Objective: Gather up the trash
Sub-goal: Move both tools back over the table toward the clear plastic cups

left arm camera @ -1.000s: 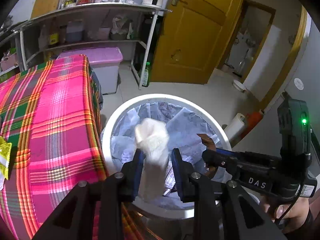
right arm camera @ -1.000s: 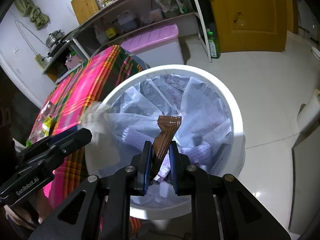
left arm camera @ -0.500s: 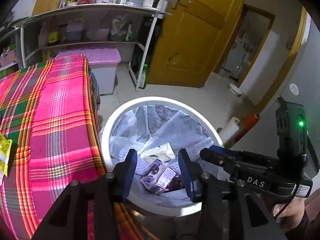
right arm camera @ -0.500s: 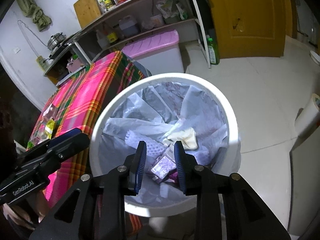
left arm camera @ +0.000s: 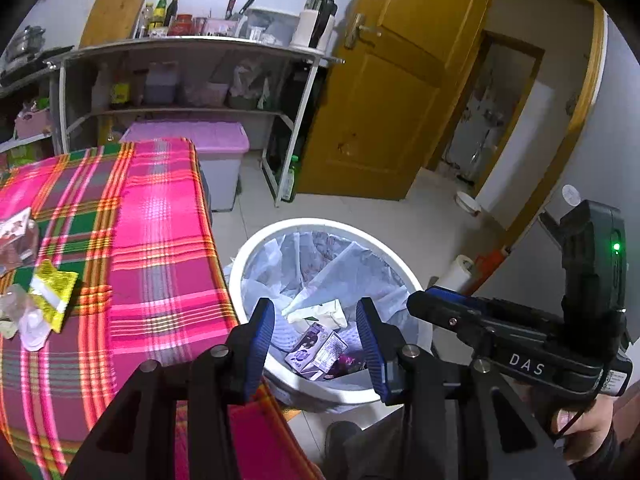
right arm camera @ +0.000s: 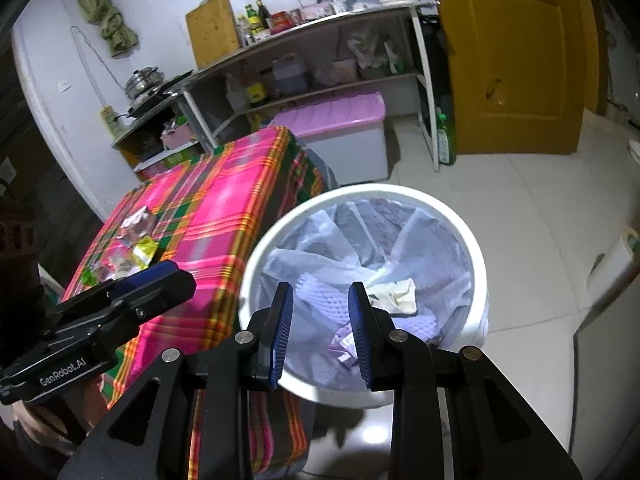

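Note:
A white trash bin (left arm camera: 256, 248) with a pale plastic liner stands on the floor beside the table; it also shows in the right wrist view (right arm camera: 476, 248). Inside lie a crumpled white tissue (left arm camera: 320, 312), small purple cartons (left arm camera: 316, 350) and other scraps. My left gripper (left arm camera: 316, 316) is open and empty above the bin's near rim. My right gripper (right arm camera: 320, 300) is open and empty above the bin too. On the table's pink plaid cloth (left arm camera: 160, 240) lie a yellow wrapper (left arm camera: 54, 292), clear plastic wrappers (left arm camera: 18, 236) and white scraps (left arm camera: 32, 326).
A metal shelf rack (left arm camera: 192, 48) with bottles and bags stands at the back, with a pink-lidded storage box (left arm camera: 200, 140) under it. A yellow wooden door (left arm camera: 392, 92) is open at right. A paper roll (left arm camera: 458, 272) stands on the tiled floor by the bin.
Both grippers opened and dropped their loads into the bin: the white tissue from the left, the brown wrapper from the right. Both have since pulled back and up from the bin.

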{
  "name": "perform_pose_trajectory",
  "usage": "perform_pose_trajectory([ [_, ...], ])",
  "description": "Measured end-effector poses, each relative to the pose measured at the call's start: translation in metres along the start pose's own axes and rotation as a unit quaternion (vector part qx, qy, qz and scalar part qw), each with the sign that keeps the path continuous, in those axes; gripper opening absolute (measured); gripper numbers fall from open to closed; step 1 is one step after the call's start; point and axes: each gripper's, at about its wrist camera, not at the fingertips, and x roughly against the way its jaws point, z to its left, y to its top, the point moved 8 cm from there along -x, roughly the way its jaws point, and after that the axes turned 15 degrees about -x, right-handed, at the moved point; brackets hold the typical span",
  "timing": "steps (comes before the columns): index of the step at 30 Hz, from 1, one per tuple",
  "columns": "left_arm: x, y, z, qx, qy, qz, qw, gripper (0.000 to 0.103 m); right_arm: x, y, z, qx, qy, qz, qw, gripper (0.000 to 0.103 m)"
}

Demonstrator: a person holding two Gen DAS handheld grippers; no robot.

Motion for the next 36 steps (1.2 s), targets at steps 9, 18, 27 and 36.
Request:
perform_pose_trajectory([
  [9, 0.036, -0.007, 0.003, -0.002, 0.017, -0.022, 0.9996, 0.042, 0.016, -0.011, 0.033, 0.04, 0.019, -0.01, 0.999, 0.03],
  [18, 0.063, -0.019, 0.014, 0.002, 0.047, -0.031, 0.9984, 0.042, 0.019, -0.023, 0.056, 0.069, 0.036, -0.014, 0.997, 0.03],
  [27, 0.076, -0.028, 0.023, 0.005, 0.065, -0.035, 0.9973, 0.042, 0.018, -0.03, 0.069, 0.088, 0.049, -0.012, 0.995, 0.035],
  [36, 0.083, -0.036, 0.033, 0.013, 0.078, -0.032, 0.9964, 0.042, 0.015, -0.036, 0.079, 0.102, 0.061, -0.011, 0.993, 0.035],
])
